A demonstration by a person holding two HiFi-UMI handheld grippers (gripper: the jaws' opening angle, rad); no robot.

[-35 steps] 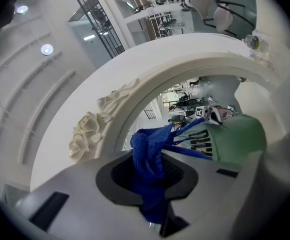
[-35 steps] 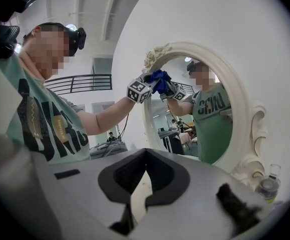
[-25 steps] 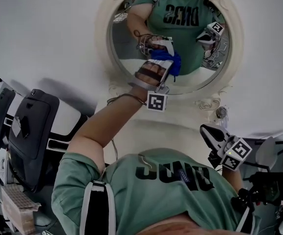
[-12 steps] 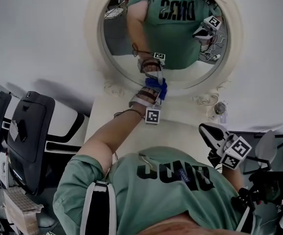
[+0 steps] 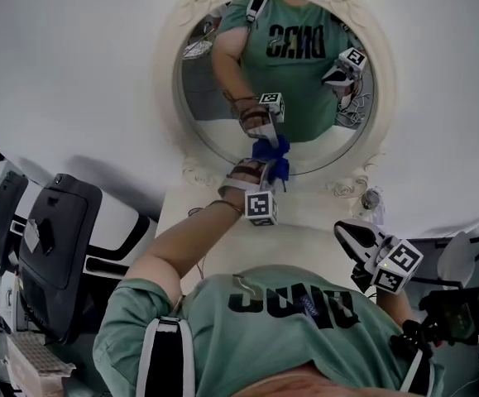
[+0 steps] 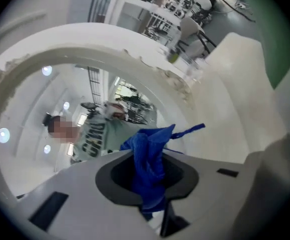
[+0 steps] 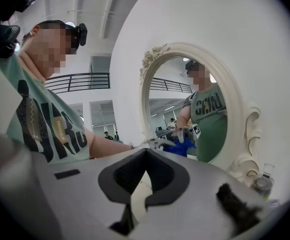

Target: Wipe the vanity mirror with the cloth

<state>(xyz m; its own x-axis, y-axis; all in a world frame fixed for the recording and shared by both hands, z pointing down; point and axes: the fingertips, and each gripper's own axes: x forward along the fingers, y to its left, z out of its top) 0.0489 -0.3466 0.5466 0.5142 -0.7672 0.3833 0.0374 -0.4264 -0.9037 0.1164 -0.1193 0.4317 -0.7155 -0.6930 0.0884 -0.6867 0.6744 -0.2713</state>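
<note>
against the white wall (image 5: pixel 74 73), the left gripper (image 5: pixel 265 170), clenched on the cloth (image 5: pixel 272 155), has slid to the lower edge of the mirror (image 5: pixel 206 106), likely ending a stroke; the right gripper (image 5: pixel 351 236) is closed, empty.

Your head view is evenly lit but greyish, with a soft shadow on the wall (image 5: pixel 74 81) and darkness along its bottom edge. Both gripper views bulge and go black at the corners. In your left gripper view the cloth (image 6: pixel 150 169) in the jaws is crisp; beyond the jaws the vanity mirror (image 6: pixel 84 49) blurs, with lamps (image 6: pixel 3 134) glinting left of them.
</note>
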